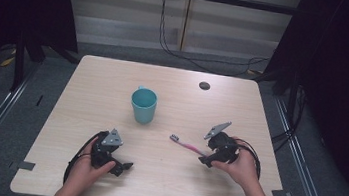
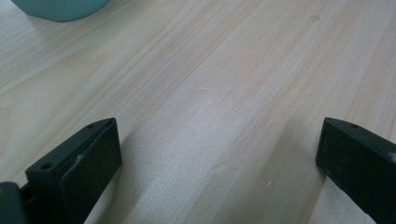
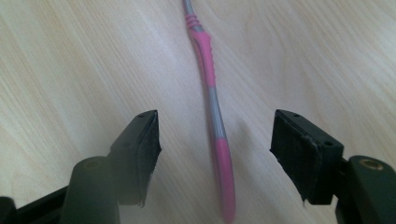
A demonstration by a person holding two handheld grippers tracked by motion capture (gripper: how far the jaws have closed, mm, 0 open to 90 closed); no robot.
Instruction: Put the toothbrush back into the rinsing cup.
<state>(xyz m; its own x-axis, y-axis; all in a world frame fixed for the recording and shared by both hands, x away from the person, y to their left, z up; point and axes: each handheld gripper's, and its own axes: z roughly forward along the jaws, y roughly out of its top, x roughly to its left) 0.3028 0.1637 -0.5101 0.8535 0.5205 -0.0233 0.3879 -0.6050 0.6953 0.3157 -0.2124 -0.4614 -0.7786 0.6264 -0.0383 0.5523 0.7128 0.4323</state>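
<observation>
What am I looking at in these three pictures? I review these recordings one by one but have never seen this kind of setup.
There is no robot here. A person sits at a wooden table and holds a hand tool with two black jaws in each hand. The wide picture comes from a fixed camera above, looking down on the table. The other two come from small cameras riding on the tools, looking out between the jaws.

On the table stand a teal cup and, nearer the person, a pink toothbrush. A small dark round spot sits toward the far edge.

The left gripper rests low over bare wood, jaws wide apart, holding nothing. The right gripper has its jaws either side of the toothbrush handle, with a gap on both sides, so nothing is gripped yet.
</observation>
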